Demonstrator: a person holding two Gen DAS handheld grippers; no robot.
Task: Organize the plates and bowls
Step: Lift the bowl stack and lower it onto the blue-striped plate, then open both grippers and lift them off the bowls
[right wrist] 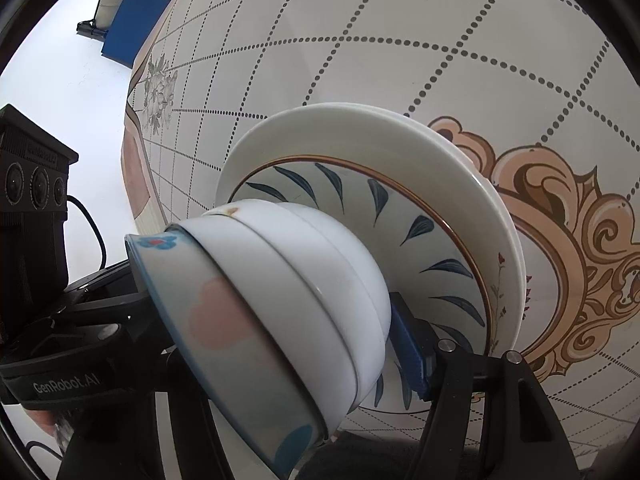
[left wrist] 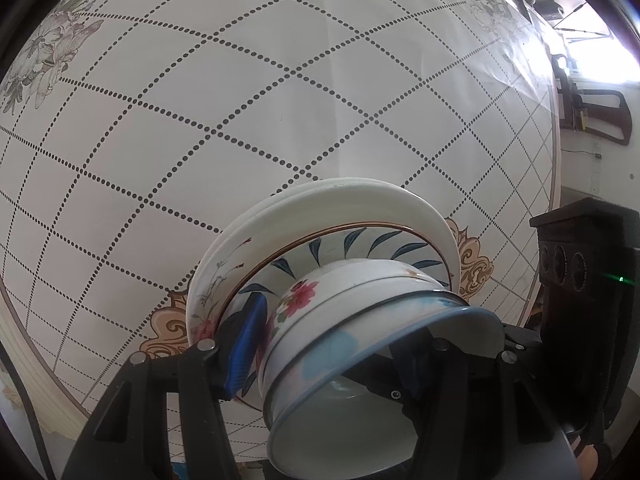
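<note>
A stack of nested bowls (left wrist: 360, 320) hangs tilted just over a pile of plates. The topmost bowl (right wrist: 224, 320) has a blue rim with pink and blue blotches; a floral bowl sits under it. My left gripper (left wrist: 332, 336) is shut on the stack's wall: one blue pad (left wrist: 244, 344) is outside, the other finger is inside the bowl mouth. My right gripper (right wrist: 288, 332) is shut on the opposite wall, blue pad (right wrist: 408, 344) outside, its other finger hidden by the bowls. Below lie a blue-leaf plate (left wrist: 360, 242) (right wrist: 360, 200) and white plates (left wrist: 320, 208) (right wrist: 360, 132). Whether bowls touch plates is unclear.
The plates rest near the edge of a round table with a dotted-grid, floral cloth (left wrist: 280, 100) (right wrist: 440, 40). The right gripper's camera housing (left wrist: 572, 264) stands close by, and the left one's (right wrist: 32, 176). Beyond the edge are a dark chair (left wrist: 600, 116) and a blue object (right wrist: 132, 28).
</note>
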